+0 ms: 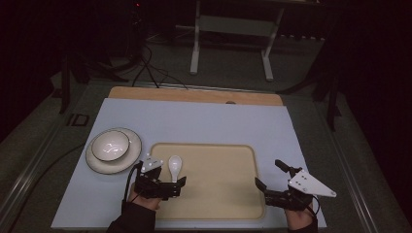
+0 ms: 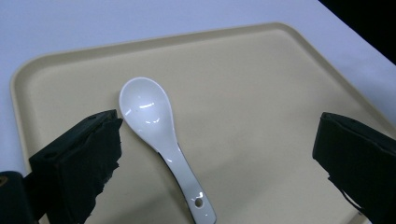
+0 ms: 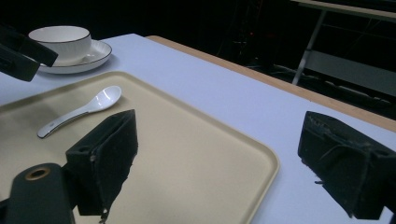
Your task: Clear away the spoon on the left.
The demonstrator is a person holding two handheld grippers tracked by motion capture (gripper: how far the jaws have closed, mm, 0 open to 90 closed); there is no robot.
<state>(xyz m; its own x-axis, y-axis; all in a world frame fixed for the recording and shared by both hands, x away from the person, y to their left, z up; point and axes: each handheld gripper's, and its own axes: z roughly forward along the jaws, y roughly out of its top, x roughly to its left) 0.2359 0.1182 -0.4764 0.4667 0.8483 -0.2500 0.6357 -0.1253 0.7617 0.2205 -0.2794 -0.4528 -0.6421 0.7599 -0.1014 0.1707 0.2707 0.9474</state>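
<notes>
A white ceramic spoon (image 1: 175, 166) lies on the left part of a beige tray (image 1: 218, 204), bowl end away from me. My left gripper (image 1: 165, 175) is open and hovers low over the spoon's handle end; in the left gripper view the spoon (image 2: 149, 112) lies between the wide-apart jaws, nearer the left one, with nothing touching it. My right gripper (image 1: 270, 174) is open at the tray's right edge, holding nothing. In the right gripper view the spoon (image 3: 93, 105) lies far off on the tray (image 3: 196, 154).
A white bowl (image 1: 111, 145) sits on a white plate (image 1: 127, 160) to the left of the tray, on the pale blue table (image 1: 204, 121). A wooden strip (image 1: 194, 94) runs along the far edge. A white metal frame (image 1: 233, 29) and cables stand on the floor beyond.
</notes>
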